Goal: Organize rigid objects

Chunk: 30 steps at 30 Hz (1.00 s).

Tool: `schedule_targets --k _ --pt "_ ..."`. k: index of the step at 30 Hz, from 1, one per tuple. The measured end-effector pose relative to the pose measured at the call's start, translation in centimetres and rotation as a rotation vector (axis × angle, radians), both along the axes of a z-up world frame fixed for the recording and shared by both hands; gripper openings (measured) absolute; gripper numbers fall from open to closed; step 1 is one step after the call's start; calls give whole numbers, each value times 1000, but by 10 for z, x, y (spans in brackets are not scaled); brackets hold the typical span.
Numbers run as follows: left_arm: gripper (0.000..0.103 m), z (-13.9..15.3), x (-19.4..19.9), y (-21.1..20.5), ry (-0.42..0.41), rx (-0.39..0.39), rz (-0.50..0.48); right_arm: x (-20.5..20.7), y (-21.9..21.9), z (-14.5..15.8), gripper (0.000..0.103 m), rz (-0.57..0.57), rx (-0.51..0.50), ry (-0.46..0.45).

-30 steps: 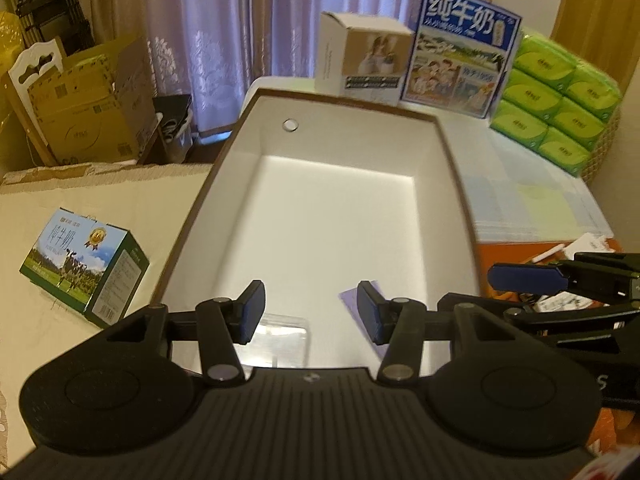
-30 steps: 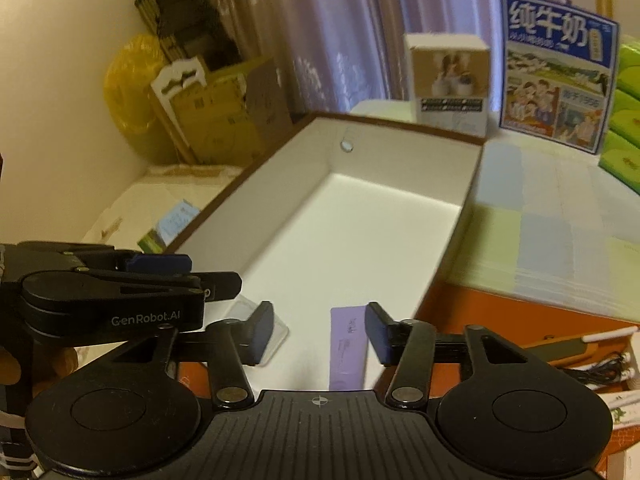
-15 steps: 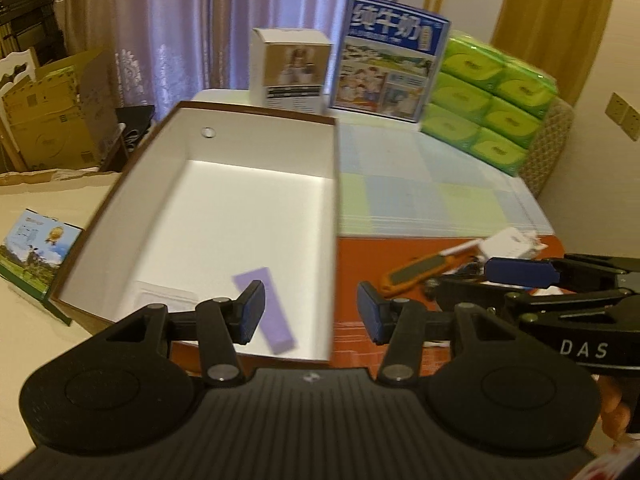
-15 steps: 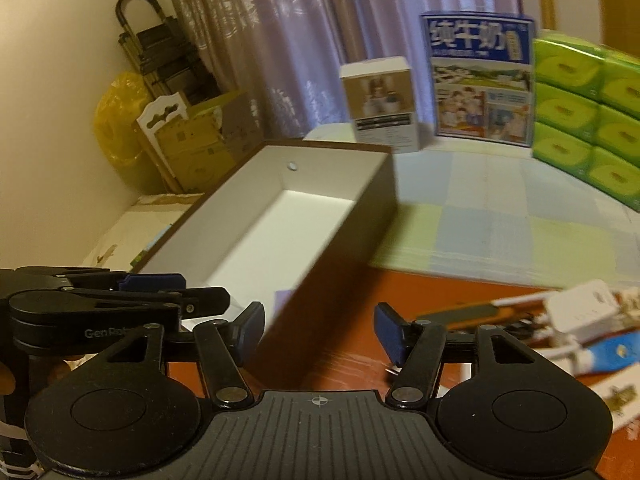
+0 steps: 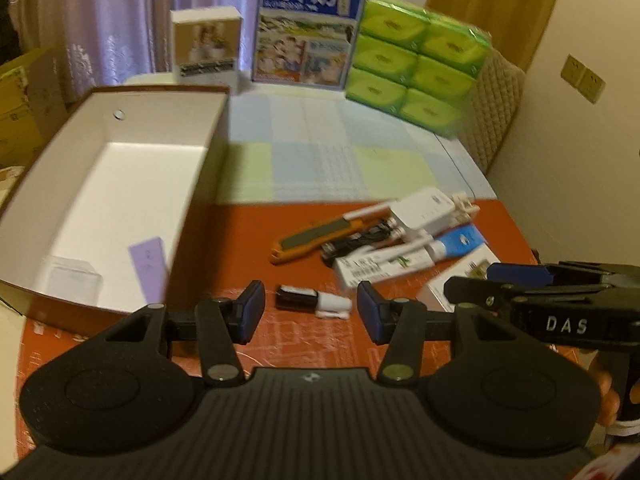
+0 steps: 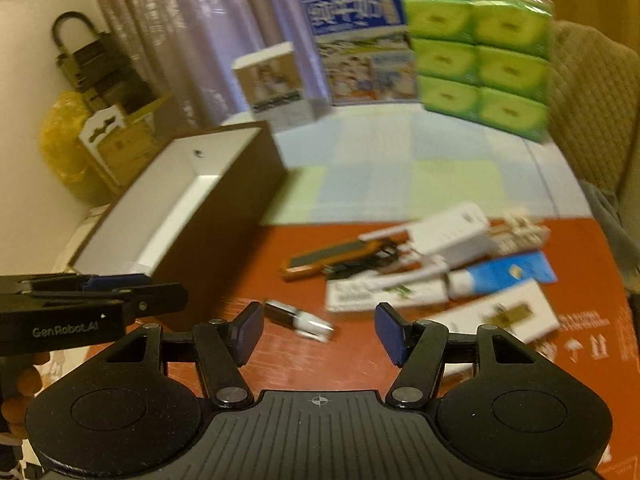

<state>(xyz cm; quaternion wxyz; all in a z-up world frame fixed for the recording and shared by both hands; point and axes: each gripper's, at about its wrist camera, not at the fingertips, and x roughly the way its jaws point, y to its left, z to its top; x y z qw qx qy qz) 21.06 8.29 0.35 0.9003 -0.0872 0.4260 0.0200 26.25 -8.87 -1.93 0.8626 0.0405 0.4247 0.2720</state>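
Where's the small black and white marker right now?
In both wrist views the black and white marker lies alone on the red mat, framed between each gripper's open fingers, just right of the open box and nearer than the orange utility knife.

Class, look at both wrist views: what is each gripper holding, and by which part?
Nothing is held: the left gripper and right gripper have open, empty jaws.

Green tissue packs (image 5: 416, 60) beside a milk carton (image 5: 308, 28).

open hand-held gripper (image 6: 320, 330), marker (image 6: 298, 320), box (image 6: 192, 216)
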Motion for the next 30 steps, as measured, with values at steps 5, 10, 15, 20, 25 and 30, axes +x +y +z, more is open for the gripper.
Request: schedule_targets --k 5,10,15,20,25,30 --pt "47 -21 9 -17 61 -1 -16 6 -27 -10 59 -58 -23 35" --pt "47 -41 20 -26 110 5 -13 11 -49 -24 59 -108 -60 65" --pt "47 -56 32 -30 139 17 -17 18 -60 -42 59 -151 -108 100" --pt "47 -67 43 -31 170 35 -32 25 -64 -55 59 -166 -137 129" --pt "47 -78 55 -28 191 55 -43 30 -50 -68 59 -125 -201 129" --pt "47 -87 61 -24 194 69 -63 38 -37 -91 59 -104 -245 169"
